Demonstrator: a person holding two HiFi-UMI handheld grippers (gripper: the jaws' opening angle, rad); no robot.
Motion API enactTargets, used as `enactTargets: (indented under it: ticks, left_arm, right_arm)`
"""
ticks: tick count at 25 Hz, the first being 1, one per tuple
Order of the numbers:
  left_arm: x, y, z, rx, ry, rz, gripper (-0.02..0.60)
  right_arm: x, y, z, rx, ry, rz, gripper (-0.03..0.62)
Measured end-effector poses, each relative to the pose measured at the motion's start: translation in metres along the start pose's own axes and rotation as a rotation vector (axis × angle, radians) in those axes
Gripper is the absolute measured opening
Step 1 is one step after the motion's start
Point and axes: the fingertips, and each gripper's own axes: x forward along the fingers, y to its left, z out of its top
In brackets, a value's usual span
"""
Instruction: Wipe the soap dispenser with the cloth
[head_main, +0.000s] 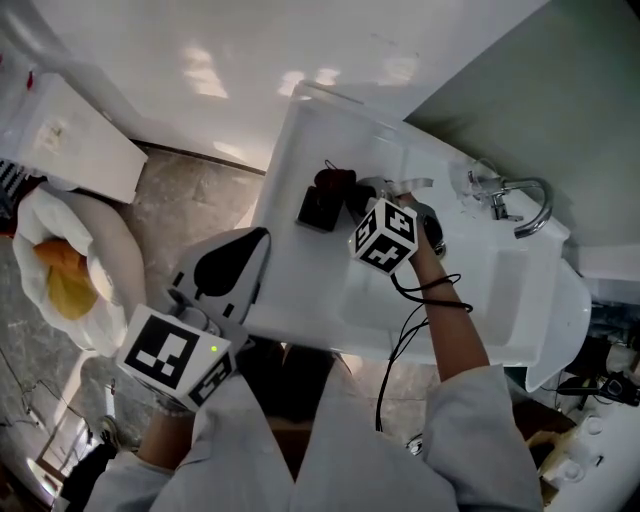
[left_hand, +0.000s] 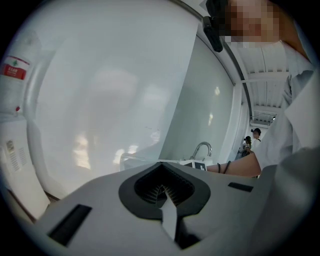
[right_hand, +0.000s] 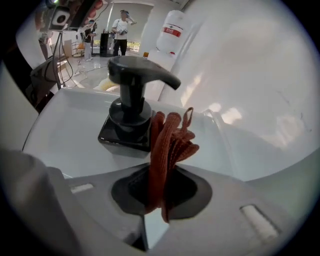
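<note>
My right gripper (right_hand: 156, 220) is clamping the red cloth (right_hand: 167, 145) in its jaws, just beside the black soap dispenser (right_hand: 131, 107), which is standing at the sink's (head_main: 300, 140) far edge. I judge pressing the cloth on and rubbing round the pump will work best. My left gripper's (left_hand: 167, 212) jaws are resting together, empty.

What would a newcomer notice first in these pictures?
A red cloth clamped in the right tongs, held up beside the black soap dispenser on the white sink ledge. The left tongs sit off to the sink's side, shut and empty.
</note>
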Motion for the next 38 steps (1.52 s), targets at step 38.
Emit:
enactTargets:
  ticks: [38]
  left_arm:
    - [-0.003, -0.074, 0.001, 0.027, -0.030, -0.109, 0.003]
  right_arm:
    - [-0.165, 0.084, -0.005, 1.099, -0.502, -0.077, 0.055]
